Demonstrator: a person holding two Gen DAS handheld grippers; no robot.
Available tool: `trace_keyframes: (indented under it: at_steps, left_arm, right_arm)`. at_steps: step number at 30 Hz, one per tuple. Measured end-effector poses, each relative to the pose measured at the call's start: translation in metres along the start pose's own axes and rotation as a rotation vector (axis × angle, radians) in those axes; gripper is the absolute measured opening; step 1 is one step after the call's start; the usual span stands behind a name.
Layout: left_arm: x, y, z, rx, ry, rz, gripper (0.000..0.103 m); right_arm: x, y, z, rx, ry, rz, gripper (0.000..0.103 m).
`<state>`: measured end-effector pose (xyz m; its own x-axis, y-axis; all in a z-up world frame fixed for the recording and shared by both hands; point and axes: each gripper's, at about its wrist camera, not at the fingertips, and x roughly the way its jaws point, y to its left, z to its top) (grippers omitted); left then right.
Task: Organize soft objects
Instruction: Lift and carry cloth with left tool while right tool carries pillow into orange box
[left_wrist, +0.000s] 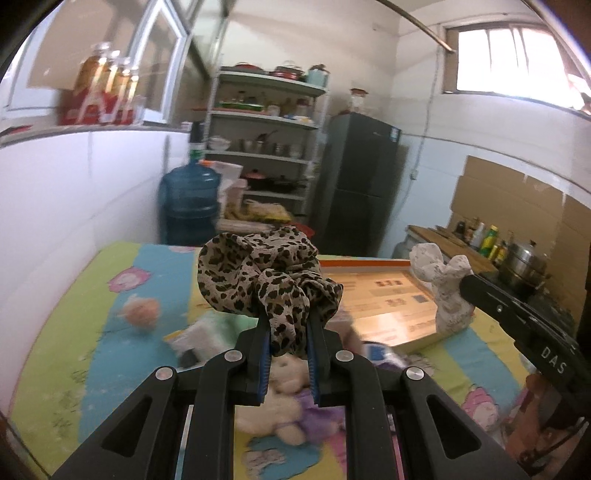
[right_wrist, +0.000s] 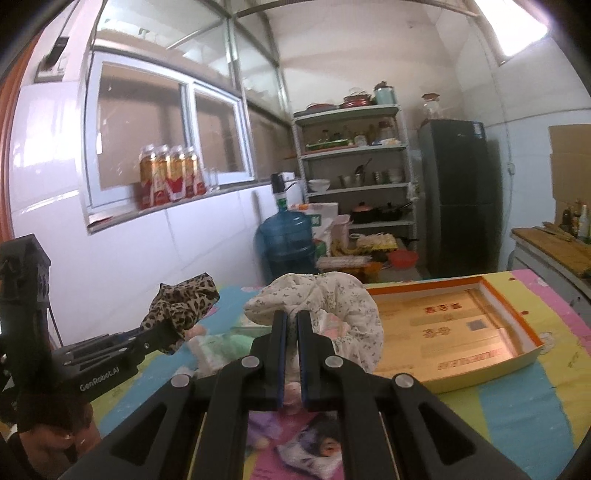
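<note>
My left gripper (left_wrist: 287, 325) is shut on a leopard-print scrunchie (left_wrist: 258, 273) and holds it above the table; it also shows in the right wrist view (right_wrist: 183, 304). My right gripper (right_wrist: 292, 321) is shut on a white floral scrunchie (right_wrist: 328, 299), seen in the left wrist view (left_wrist: 445, 288) over the shallow orange-rimmed box (left_wrist: 388, 299). The box lies at the right in the right wrist view (right_wrist: 461, 332). A cream and purple plush toy (left_wrist: 280, 410) lies on the table below my left gripper.
The table has a colourful cartoon cloth (left_wrist: 92, 350). Small soft items and packets (left_wrist: 199, 336) lie on it, with a printed pouch (right_wrist: 317, 450) near my right gripper. Behind stand a blue water jug (left_wrist: 188, 199), a shelf rack (left_wrist: 266, 140), a dark fridge (left_wrist: 358, 181) and a counter with bottles (left_wrist: 487, 243).
</note>
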<state>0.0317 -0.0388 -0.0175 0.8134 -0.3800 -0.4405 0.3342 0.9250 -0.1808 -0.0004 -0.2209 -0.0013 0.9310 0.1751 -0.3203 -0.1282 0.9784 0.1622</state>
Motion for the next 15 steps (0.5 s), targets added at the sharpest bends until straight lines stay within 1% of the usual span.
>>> trace_keyframes:
  at_steps: [6,15]
  left_arm:
    - [0.020,-0.037,0.004,0.020,0.022,-0.071,0.016]
    - [0.050,-0.090,0.010,0.062,0.047,-0.138,0.016]
  right_arm:
    - [-0.011,-0.037,0.004,0.039,-0.018,-0.059,0.006]
    - [-0.019,-0.092,0.006,0.084,-0.032,-0.126,0.006]
